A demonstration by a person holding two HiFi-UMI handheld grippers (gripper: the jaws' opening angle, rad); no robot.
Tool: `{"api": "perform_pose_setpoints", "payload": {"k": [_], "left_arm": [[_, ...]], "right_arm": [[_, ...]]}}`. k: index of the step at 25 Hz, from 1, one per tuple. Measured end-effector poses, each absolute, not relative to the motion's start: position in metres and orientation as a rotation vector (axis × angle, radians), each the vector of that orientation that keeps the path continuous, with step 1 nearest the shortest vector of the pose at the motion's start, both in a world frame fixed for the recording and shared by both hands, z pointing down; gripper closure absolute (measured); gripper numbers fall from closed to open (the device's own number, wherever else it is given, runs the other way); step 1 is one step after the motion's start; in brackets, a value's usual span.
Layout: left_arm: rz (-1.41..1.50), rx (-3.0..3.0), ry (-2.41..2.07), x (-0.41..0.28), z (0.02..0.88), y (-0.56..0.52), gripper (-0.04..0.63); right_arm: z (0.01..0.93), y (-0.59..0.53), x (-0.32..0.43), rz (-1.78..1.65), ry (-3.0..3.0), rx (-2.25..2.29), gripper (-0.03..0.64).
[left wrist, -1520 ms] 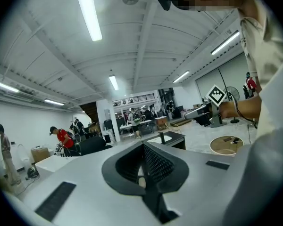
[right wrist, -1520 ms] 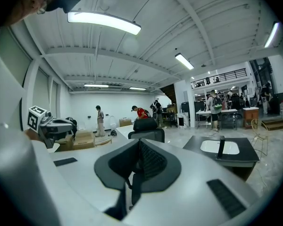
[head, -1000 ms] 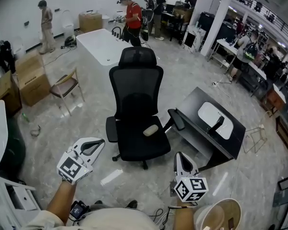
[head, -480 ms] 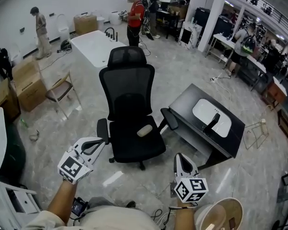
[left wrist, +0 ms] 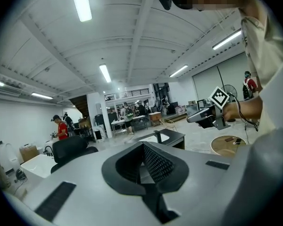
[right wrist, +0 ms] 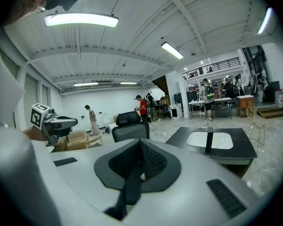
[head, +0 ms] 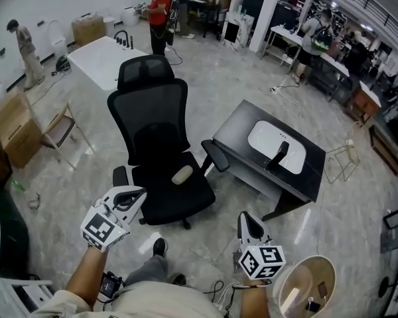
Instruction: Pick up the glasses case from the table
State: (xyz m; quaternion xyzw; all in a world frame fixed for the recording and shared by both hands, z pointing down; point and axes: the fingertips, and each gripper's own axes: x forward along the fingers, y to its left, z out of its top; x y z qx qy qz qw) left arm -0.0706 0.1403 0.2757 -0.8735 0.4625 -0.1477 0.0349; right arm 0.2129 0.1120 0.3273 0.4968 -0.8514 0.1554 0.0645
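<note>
We see a black table (head: 233, 134) standing on the pale marbled floor (head: 239, 71), just beside a black office chair (head: 149, 121). A white oval pad (head: 264, 136) lies on the tabletop, and a dark oblong thing (head: 279, 156) rests across that pad. On the chair's seat lies a pale oblong object (head: 182, 175).

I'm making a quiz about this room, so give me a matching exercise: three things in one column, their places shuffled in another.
Things:
1. beige oblong case
2. white rounded panel
3. round tan tub

Places:
A. on the black table
B. on the floor by the right gripper
C. on the seat of the black office chair

Pairs: 1-C, 2-A, 3-B
</note>
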Motion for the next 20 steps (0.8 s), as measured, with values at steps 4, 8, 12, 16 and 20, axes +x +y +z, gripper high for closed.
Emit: {"api": "perform_pose_setpoints", "payload": {"k": [4,8,12,16,20], "left_arm": [[-0.432,-2.725,1.313,-0.067,0.283,0.091,0.581],[-0.381,-2.796,1.187,-0.056,0.281,0.043,0.581],[-0.364,-2.822,1.077,-0.051,0.286,0.003,0.581],[-0.355,-2.852,0.99,-0.049,0.293,-0.028,0.581],[-0.354,-2.859,0.913,-0.051,0.299,-0.053,0.581]], "right_arm": [[0.326,0.092,0.223,0.469,-2.495,1.61,0.595],[0.322,0.075,0.23,0.444,-2.415,1.718,0.595],[0.319,0.059,0.232,0.438,-2.356,1.813,0.595],[0.323,0.045,0.233,0.44,-2.298,1.888,0.595],[0.322,0.034,0.231,0.437,-2.253,1.951,0.595]]}}
